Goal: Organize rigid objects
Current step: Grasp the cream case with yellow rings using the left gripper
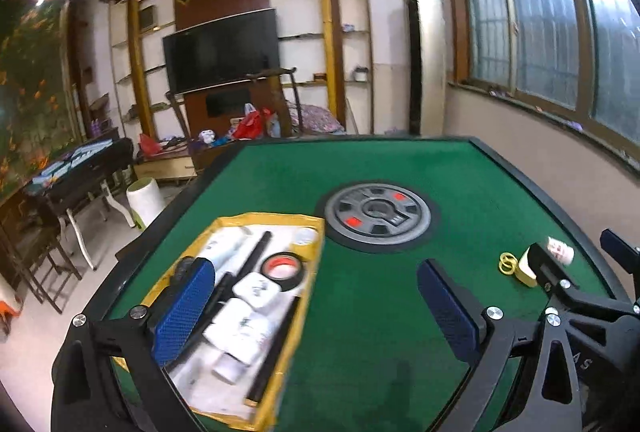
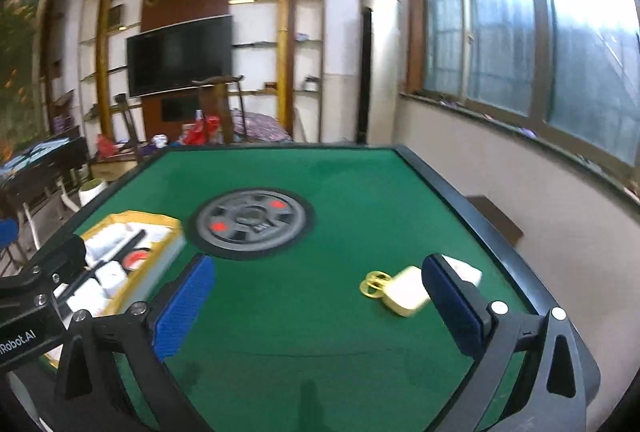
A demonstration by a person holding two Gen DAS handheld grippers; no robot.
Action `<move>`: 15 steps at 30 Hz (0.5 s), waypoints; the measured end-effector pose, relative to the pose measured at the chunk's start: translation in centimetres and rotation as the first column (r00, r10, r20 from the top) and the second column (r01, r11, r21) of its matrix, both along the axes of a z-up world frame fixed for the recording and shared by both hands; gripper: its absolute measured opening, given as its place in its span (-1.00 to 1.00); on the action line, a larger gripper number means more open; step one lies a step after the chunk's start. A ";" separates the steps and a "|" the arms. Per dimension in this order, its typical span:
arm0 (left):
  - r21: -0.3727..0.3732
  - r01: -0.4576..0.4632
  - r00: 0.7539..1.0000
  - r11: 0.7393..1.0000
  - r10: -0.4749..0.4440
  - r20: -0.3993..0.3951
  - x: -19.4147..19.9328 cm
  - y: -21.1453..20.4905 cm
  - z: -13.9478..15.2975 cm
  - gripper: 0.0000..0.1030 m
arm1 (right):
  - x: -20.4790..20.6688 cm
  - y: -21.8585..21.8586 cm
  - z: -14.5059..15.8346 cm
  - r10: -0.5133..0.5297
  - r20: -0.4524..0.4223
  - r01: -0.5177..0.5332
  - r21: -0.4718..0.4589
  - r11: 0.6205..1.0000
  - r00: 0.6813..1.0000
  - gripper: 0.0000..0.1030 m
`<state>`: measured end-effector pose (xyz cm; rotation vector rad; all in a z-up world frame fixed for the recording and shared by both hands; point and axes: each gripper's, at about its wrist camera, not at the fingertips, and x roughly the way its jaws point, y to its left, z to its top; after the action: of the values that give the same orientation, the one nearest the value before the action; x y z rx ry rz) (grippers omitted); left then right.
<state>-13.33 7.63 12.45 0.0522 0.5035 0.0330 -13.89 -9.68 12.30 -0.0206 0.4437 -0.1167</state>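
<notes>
Both the left tongs (image 1: 316, 304) and the right tongs (image 2: 320, 296) stand spread wide over the green desk (image 1: 360, 172) with nothing between their blue pads. Under and just ahead of the left tongs' left finger lies the yellow-rimmed tray (image 1: 310, 232), holding white blocks (image 1: 256, 290), black sticks (image 1: 256, 256) and a roll of black tape (image 1: 284, 268). Beside the right tongs' right finger, on the bare felt, sit a pale yellow box (image 2: 406, 296) with a yellow ring piece (image 2: 374, 282) touching it; a white item behind that finger is too hidden to name.
</notes>
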 end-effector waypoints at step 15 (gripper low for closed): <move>0.100 0.048 0.996 0.994 -0.041 -0.079 1.2 -5.7 -1.2 0.98 | -0.8 -6.8 -2.6 -0.056 -0.065 0.064 0.124 0.990 0.996 1.00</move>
<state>-12.15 1.93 11.28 0.1646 0.5771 0.0128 -14.67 -16.52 9.70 0.1133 0.5120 -0.1476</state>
